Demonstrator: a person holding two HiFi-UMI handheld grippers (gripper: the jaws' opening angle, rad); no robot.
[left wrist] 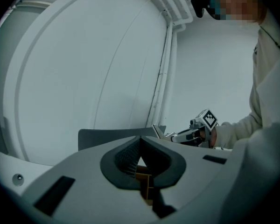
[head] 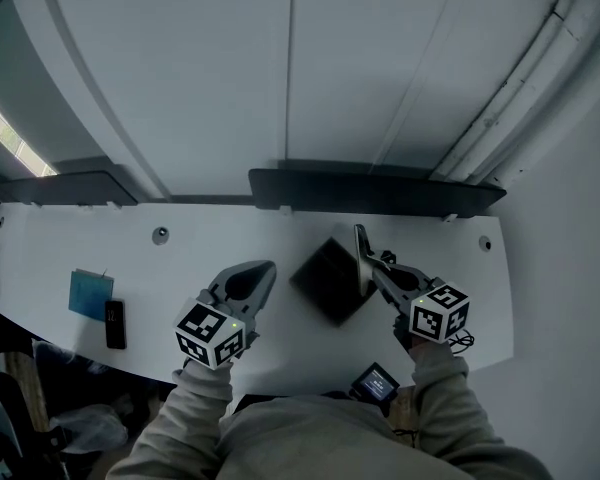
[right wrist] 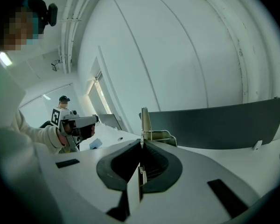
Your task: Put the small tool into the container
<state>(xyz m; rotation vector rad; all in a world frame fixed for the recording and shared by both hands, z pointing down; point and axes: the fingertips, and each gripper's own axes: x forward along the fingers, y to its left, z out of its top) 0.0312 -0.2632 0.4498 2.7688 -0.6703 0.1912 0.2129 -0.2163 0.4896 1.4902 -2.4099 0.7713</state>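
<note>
Right gripper (right wrist: 141, 143) clamps small tool (right wrist: 144, 118); left gripper (left wrist: 140, 141) closed.

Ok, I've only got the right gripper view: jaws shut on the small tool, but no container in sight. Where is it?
Observer: The head view shows the black container on the white desk, right beside the right gripper; the small tool overlaps its far right edge.
Operator: Left gripper's jaws?
Observer: The left gripper is shut and empty, on the container's other side, apart from it.
Operator: Anything else lying around?
Observer: A slim black device near the desk's left front edge.
</note>
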